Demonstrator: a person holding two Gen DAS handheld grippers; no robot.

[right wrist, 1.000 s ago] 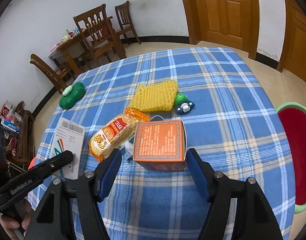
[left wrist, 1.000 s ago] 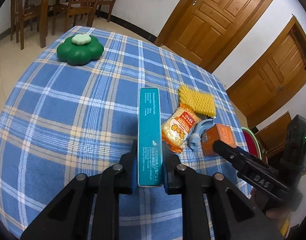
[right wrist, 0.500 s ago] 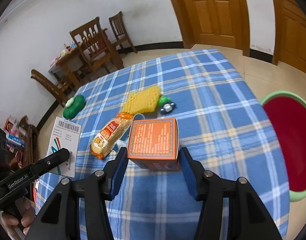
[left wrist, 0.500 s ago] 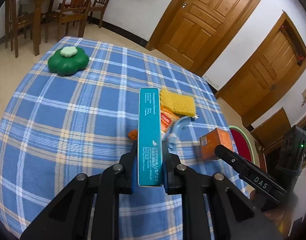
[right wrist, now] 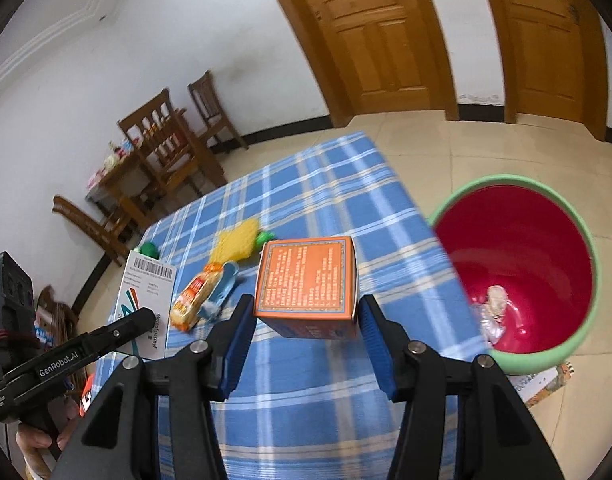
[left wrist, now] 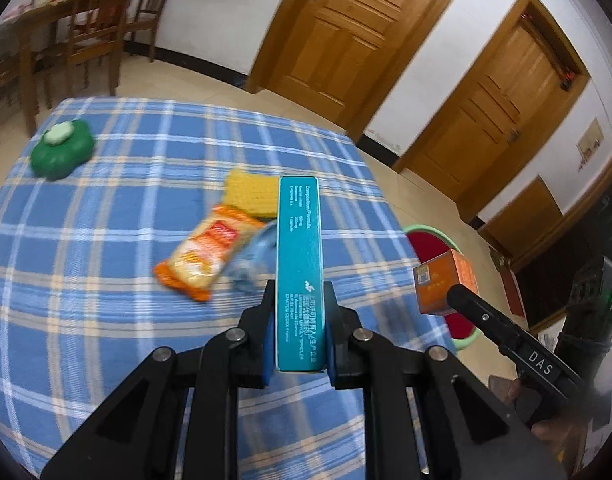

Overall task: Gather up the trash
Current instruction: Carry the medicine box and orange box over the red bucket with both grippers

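Left gripper [left wrist: 298, 344] jaws clamped on teal box [left wrist: 300, 264] at lower centre, right gripper [right wrist: 306, 340] jaws clamped on orange box [right wrist: 307, 280] mid-frame, snack packet [left wrist: 208, 256] on plaid counter [left wrist: 86, 240] behind, red bin [right wrist: 545, 248] at right.

wrist views above shared table [left wrist: 86, 240]

Each black hand-held gripper [left wrist: 298, 336] [right wrist: 304, 338] has blue finger pads [right wrist: 237, 350], silver screws and white lettering.

White walls [right wrist: 86, 92], beige tiled floor [right wrist: 445, 148], wooden panelled doors [left wrist: 337, 32], wooden chairs [right wrist: 166, 144].
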